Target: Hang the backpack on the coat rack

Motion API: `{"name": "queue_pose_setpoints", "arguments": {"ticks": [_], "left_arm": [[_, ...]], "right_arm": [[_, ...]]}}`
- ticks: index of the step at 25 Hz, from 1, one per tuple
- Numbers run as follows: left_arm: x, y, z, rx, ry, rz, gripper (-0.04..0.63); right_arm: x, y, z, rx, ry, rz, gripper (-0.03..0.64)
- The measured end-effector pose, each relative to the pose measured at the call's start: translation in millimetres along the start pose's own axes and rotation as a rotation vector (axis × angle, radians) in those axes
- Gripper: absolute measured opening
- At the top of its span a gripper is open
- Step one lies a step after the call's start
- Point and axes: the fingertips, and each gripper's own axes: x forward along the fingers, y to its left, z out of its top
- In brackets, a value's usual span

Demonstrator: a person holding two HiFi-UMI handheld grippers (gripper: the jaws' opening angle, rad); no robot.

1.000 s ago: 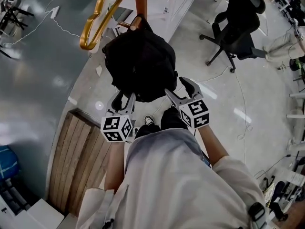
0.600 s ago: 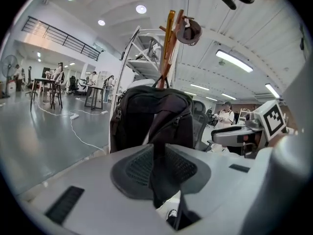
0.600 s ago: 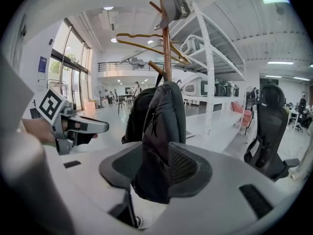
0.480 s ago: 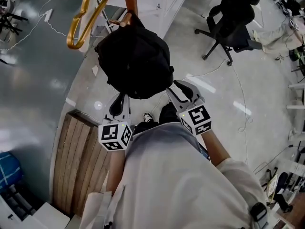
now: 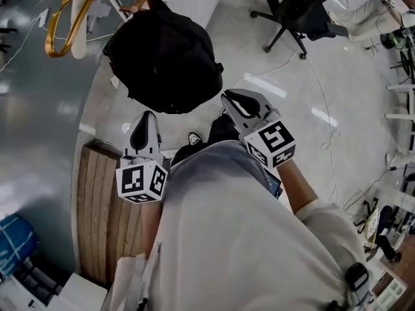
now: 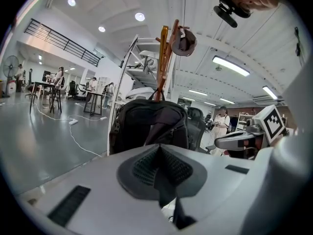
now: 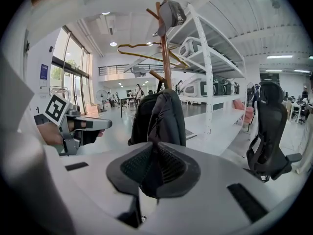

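Observation:
The black backpack [image 5: 162, 57] hangs by its top loop from a peg of the wooden coat rack [image 6: 164, 58]. It also shows in the left gripper view [image 6: 149, 124] and the right gripper view [image 7: 159, 116], straight ahead of each gripper. My left gripper [image 5: 146, 119] is just below the bag's lower left and clear of it. The right gripper [image 5: 228, 96] is beside its lower right, also apart. Both pairs of jaws have just been closing; they now stand together [image 6: 157, 153] [image 7: 154, 151] with nothing between them.
A gold hanger [image 5: 65, 24] hangs on the rack, and a cap [image 7: 171, 13] sits on top. A black office chair [image 5: 298, 11] stands to the right, white shelving [image 7: 210, 82] behind the rack. A wooden pallet [image 5: 97, 212] lies at my left; cables [image 5: 311, 76] cross the floor.
Both grippers have drawn back from the backpack's bottom and their jaws have gone from open to closed. The backpack stays hanging on the rack.

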Motion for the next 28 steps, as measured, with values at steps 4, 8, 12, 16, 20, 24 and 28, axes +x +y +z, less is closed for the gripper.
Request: {"name": "queue_pose_setpoints", "arguments": {"ticks": [4,8,12,16,20,24,28], "left_arm": [[-2.7,4.0,8.0,-0.030,-0.017,0.015,0.008],[-2.7,8.8,12.9,-0.047,-0.024,0.032,0.008],[-0.7,10.6,13.2,-0.049,-0.020,0.034,0.008],[3.1,11.1,12.7,-0.047,-0.008,0.030,0.008],[2.5,9.9,11.4,-0.046,-0.006,0.034,0.009],[2.5,11.9,13.0,-0.046,-0.011,0.033,0.008],[0.0,12.9,11.5,-0.047,-0.009,0.037,0.009]], "right_arm": [[-6.3,-3.8,4.5,0.000,0.005,-0.014,0.016],[-9.2,-7.6,7.3,-0.003,0.008,-0.026,0.009],[-9.8,-8.1,10.0,0.007,0.006,-0.022,0.009],[-7.0,-9.7,10.9,0.010,0.013,-0.026,0.009],[-8.1,-8.2,8.6,0.008,0.019,-0.026,0.009],[-8.9,-8.3,10.3,0.018,0.013,-0.033,0.008],[-9.5,-8.1,10.5,0.013,0.016,-0.035,0.009]]}}
